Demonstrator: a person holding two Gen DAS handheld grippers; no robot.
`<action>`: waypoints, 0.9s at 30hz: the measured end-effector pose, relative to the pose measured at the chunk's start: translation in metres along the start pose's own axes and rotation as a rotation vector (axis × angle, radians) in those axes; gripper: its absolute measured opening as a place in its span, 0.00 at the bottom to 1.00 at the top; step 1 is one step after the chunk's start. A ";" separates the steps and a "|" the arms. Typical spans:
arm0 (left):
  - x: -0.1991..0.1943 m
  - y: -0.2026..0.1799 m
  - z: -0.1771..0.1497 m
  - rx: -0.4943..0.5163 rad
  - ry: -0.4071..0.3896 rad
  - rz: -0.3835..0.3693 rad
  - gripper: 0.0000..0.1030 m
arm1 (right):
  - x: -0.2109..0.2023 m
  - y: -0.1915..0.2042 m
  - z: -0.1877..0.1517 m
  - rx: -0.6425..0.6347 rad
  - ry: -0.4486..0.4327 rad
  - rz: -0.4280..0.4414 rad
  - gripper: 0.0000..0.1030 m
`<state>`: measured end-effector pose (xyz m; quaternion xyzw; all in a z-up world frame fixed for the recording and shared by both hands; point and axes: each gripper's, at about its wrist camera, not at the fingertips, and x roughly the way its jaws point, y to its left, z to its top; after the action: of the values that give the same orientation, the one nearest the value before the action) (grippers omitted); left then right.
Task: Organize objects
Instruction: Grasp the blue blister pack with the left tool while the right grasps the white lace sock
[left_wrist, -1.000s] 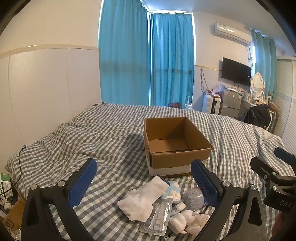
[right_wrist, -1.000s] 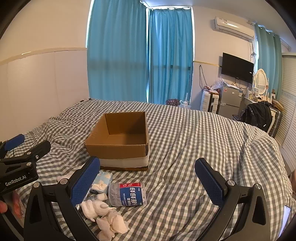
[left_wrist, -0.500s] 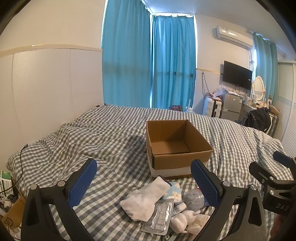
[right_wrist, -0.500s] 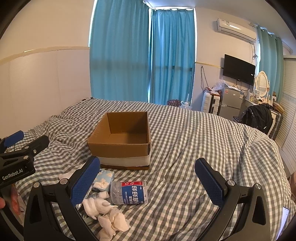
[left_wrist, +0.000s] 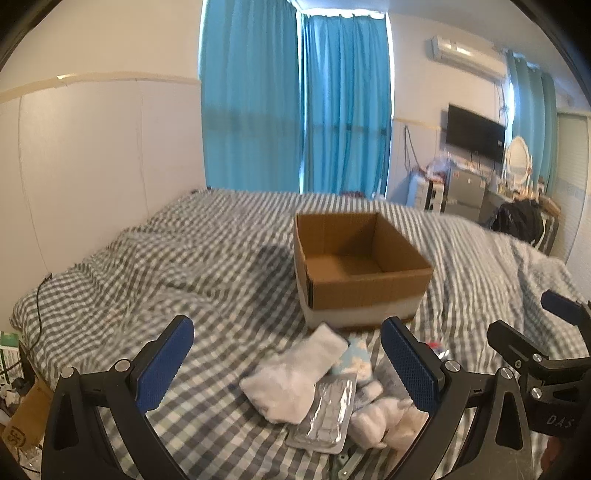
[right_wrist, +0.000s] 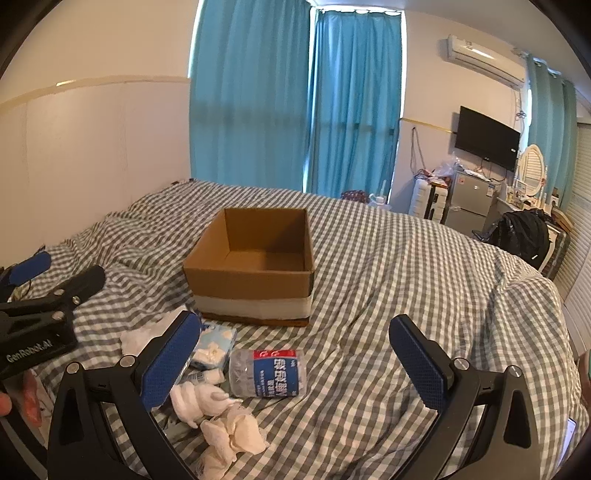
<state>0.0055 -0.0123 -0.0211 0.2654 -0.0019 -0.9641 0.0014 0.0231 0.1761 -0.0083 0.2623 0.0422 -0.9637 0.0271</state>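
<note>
Box (right_wrist: 251, 273) on bed (right_wrist: 388, 295) | bottle (right_wrist: 267, 373) before it | hand-held grippers spread wide

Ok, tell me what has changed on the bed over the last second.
Only the views shifted: in both wrist views the cardboard box sits slightly further right and lower in frame, so both grippers drifted a little. The left gripper and right gripper stayed open, holding nothing. The box stayed empty, and the white cloth, foil pack and bottle lie where they were.
</note>
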 end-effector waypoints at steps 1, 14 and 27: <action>0.007 -0.001 -0.006 0.010 0.024 0.006 1.00 | 0.003 0.002 -0.003 -0.004 0.009 0.005 1.00; 0.066 -0.005 -0.058 0.085 0.233 0.015 1.00 | 0.085 0.021 -0.071 -0.066 0.333 0.121 0.92; 0.076 -0.023 -0.083 0.142 0.346 -0.067 1.00 | 0.095 0.023 -0.093 -0.098 0.413 0.198 0.14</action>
<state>-0.0175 0.0105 -0.1317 0.4264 -0.0607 -0.9012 -0.0490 -0.0101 0.1597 -0.1380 0.4551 0.0675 -0.8791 0.1249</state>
